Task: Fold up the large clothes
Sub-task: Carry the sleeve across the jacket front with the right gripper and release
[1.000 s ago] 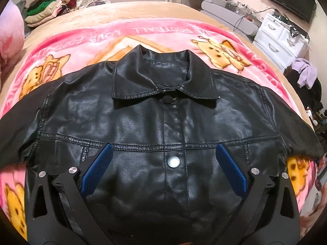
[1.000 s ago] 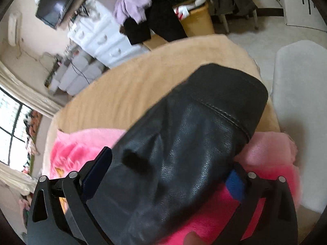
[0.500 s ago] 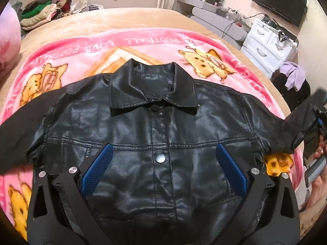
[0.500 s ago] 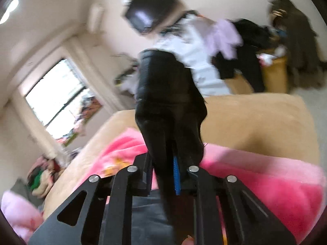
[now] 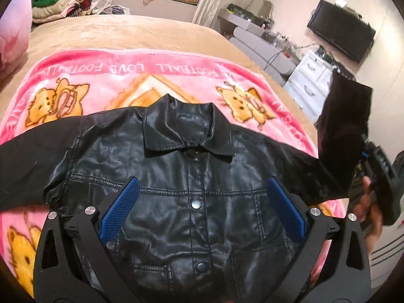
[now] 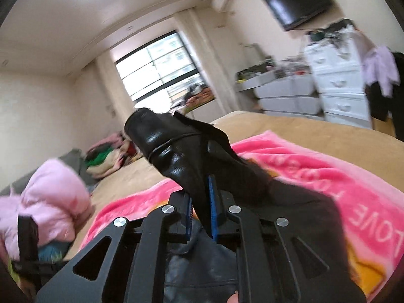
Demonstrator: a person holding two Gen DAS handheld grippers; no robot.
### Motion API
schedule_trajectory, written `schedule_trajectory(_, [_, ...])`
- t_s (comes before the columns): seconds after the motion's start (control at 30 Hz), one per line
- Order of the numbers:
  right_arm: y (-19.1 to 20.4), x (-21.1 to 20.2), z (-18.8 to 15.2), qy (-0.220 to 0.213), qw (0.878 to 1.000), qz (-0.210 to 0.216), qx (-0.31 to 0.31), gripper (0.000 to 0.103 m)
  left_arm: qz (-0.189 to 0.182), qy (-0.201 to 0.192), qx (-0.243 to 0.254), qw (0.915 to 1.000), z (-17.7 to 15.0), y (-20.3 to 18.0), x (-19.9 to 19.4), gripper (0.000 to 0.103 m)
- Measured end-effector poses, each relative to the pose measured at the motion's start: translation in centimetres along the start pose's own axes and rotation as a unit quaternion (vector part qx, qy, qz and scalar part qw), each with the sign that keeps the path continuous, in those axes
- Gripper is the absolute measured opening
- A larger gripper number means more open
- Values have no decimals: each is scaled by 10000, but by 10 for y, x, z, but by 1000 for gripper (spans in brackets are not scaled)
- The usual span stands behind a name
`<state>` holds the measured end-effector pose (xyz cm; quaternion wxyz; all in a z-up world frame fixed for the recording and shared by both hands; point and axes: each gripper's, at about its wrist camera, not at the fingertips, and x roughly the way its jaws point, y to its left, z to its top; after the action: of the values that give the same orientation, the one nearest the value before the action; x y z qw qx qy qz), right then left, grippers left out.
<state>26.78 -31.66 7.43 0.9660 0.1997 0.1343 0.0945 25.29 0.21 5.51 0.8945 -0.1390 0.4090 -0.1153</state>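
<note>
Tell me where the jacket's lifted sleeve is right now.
The lifted sleeve is off the pink blanket, pinched between the right gripper jaws; in the left wrist view it hangs at the jacket's right edge.

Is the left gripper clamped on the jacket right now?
No, the left gripper has its jaws wide apart above the jacket front, gripping nothing.

Both grippers, left [image 5: 202, 209] and right [image 6: 200, 217], are built from black plates pierced by triangular cut-outs and fastened with silver screws. The fingers [image 5: 120, 209] are faced with blue knurled pads. Bare skin is seen on the right hand [image 5: 368, 209].
</note>
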Motion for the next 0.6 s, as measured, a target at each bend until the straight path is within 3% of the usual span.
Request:
schedule_trajectory(0.17, [47, 11, -6, 210, 9976, 513, -417, 10, -213, -110, -284, 9993, 6, 16, -13, 95])
schedule_trajectory(0.3, [80, 17, -13, 373, 9928, 879, -719, 9, -645, -274, -553, 9960, 9, 30, -25, 95])
schedule_trajectory(0.5, [126, 39, -31, 707, 9819, 1402, -1056, 9, -1402, -656, -1104, 9818, 13, 55, -46, 94])
schedule_trajectory(0.6, [152, 46, -46, 851, 9751, 1677, -1172, 9, -1605, -812, -1275, 9754, 14, 65, -56, 94])
